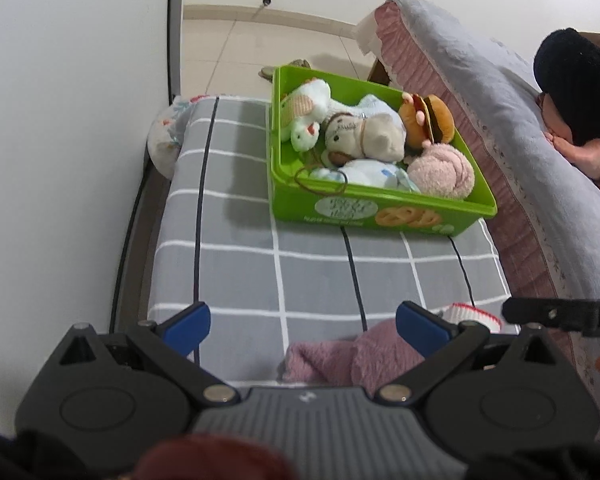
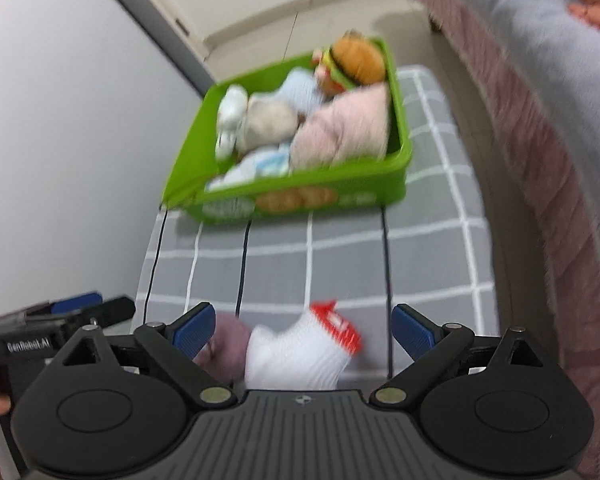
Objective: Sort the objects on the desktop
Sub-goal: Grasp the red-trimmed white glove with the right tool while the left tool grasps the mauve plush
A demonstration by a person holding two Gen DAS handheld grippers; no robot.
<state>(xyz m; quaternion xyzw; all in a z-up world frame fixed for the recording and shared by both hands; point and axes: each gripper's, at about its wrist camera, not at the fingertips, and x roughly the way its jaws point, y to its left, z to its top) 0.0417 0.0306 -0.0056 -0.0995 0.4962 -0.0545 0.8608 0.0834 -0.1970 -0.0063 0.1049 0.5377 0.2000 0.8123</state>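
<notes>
Right wrist view: the right gripper [image 2: 302, 326] stands with its jaws spread wide, nothing pinched. Between the blue pads [image 2: 192, 328], at 6 o'clock in the frame, lies a white sock [image 2: 296, 354] with a red cuff, crumpled, resting on the grey checked cover [image 2: 420, 256]. A mauve fuzzy sock [image 2: 228, 338] lies touching it at its 9 o'clock side.

In the left wrist view, the left gripper [image 1: 302, 326] is likewise spread wide and empty, with the mauve fuzzy sock below it near its right-hand pad.

At 12 o'clock from both socks, well apart, sits a green bin [image 1: 380, 210] on the same cover. It holds a hamburger plush [image 1: 428, 122], a beige plush animal [image 1: 364, 136], a white-green plush [image 1: 304, 114], a pink fuzzy roll [image 1: 440, 172] and pale blue fabric items [image 1: 364, 174].

At 3 o'clock a bed with a grey blanket [image 1: 500, 92] and pink frill borders the cover. A person's hand [image 1: 580, 152] rests on the blanket. A white wall [image 1: 72, 120] stands at 9 o'clock.
</notes>
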